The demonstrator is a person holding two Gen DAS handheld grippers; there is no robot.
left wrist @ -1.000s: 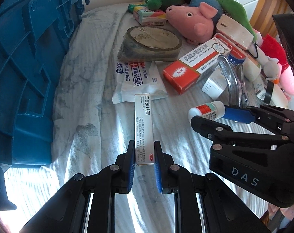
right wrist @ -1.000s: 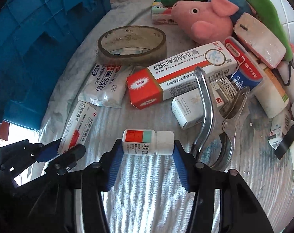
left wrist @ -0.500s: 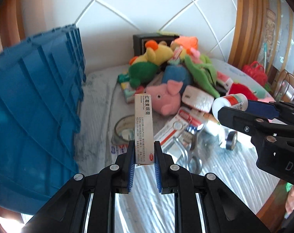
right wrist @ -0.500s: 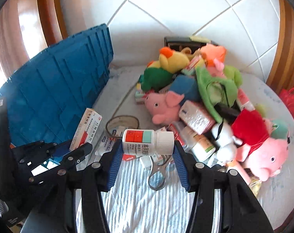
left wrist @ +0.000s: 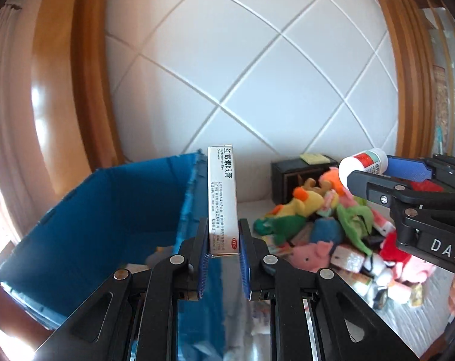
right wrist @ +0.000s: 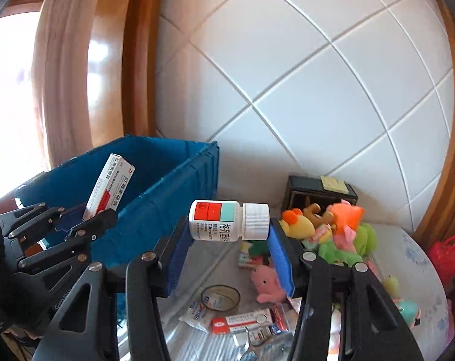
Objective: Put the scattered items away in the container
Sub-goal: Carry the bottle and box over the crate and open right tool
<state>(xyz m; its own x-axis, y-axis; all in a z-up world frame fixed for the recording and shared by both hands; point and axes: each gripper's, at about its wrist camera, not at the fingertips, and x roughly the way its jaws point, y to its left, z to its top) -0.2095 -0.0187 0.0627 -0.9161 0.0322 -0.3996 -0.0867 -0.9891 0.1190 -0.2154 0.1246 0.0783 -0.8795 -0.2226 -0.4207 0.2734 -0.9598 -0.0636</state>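
Note:
My left gripper [left wrist: 223,240] is shut on a slim white ointment box [left wrist: 223,198] held upright, raised beside the right wall of the blue crate [left wrist: 107,210]. In the right wrist view the same box [right wrist: 108,186] tilts over the crate [right wrist: 167,174]. My right gripper [right wrist: 229,234] is shut on a white pill bottle [right wrist: 229,221] with a red and teal label, held sideways high above the table. The bottle also shows in the left wrist view [left wrist: 362,165].
A pile of plush toys [right wrist: 332,231] lies against the tiled wall. A pink pig [right wrist: 266,282], a tape ring [right wrist: 221,297], a wipes pack [right wrist: 197,316] and a red and white box [right wrist: 242,322] lie on the table. A black box [right wrist: 317,194] stands at the back.
Both grippers have risen well above the table with their items. The left one has moved toward the crate, whose open inside now shows.

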